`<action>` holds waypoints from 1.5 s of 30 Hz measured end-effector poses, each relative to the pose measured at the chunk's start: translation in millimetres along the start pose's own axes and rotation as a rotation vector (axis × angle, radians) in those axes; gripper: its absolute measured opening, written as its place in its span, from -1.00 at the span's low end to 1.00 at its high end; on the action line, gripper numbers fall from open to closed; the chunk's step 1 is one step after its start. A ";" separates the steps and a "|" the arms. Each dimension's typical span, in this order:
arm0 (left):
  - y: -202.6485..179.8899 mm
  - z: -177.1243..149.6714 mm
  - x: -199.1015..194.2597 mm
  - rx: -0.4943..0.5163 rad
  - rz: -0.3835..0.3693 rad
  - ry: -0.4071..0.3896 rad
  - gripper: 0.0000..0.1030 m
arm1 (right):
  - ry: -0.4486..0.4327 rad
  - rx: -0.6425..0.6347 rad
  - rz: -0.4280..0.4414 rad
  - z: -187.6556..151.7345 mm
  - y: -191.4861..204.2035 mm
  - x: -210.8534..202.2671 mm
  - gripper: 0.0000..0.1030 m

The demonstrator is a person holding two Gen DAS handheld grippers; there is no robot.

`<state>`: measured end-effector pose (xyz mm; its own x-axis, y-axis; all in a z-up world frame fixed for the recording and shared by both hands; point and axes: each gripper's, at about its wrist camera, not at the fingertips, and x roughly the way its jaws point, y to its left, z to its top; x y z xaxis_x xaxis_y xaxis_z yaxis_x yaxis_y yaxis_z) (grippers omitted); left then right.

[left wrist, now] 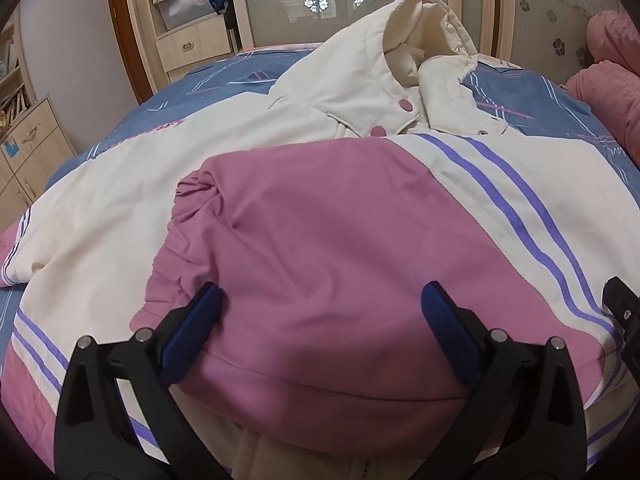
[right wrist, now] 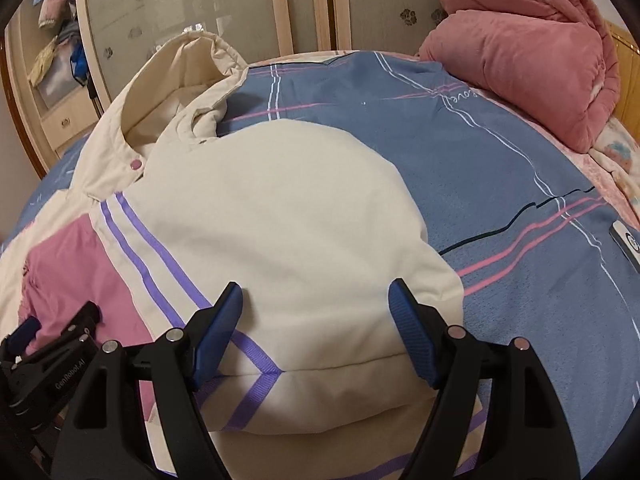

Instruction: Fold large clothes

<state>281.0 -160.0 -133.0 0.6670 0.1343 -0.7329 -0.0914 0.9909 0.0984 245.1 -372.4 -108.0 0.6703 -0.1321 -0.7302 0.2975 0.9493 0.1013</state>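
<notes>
My left gripper point(left wrist: 320, 300) stands wide open, blue pads either side of the pink sleeve point(left wrist: 320, 240) folded across the cream hooded padded jacket with purple stripes point(left wrist: 120, 200), gripping nothing. My right gripper point(right wrist: 316, 300) is equally spread over the jacket's folded cream side. The jacket lies on the blue striped bedspread point(right wrist: 480, 160), beside a bundled pink quilt point(right wrist: 528, 60).

A blue bedsheet point(right wrist: 460, 168) with pink and white stripes is spread over the bed, a pink quilt point(right wrist: 532, 68) is heaped at its far right corner, and a glass-fronted wardrobe point(left wrist: 400, 4) is seen beyond its far edge.
</notes>
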 end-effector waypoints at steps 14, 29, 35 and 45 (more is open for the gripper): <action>4.6 -2.3 -5.6 -0.011 0.003 -0.030 0.96 | -0.089 0.122 0.001 6.1 -27.5 -17.3 0.52; 5.4 -1.6 -4.1 -0.011 0.006 -0.026 0.96 | -0.169 0.075 0.030 5.3 -18.7 -30.7 0.59; 5.6 -1.7 -4.0 -0.013 0.005 -0.027 0.96 | 0.022 -0.045 0.001 -0.4 3.7 8.2 0.66; 5.0 -6.6 -25.7 -0.021 0.004 -0.143 0.96 | 0.020 -0.063 -0.009 -2.7 5.4 6.4 0.70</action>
<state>258.5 -158.5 -118.1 0.7653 0.1388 -0.6286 -0.1090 0.9903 0.0861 249.1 -367.4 -114.0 0.6542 -0.1357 -0.7440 0.2594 0.9644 0.0522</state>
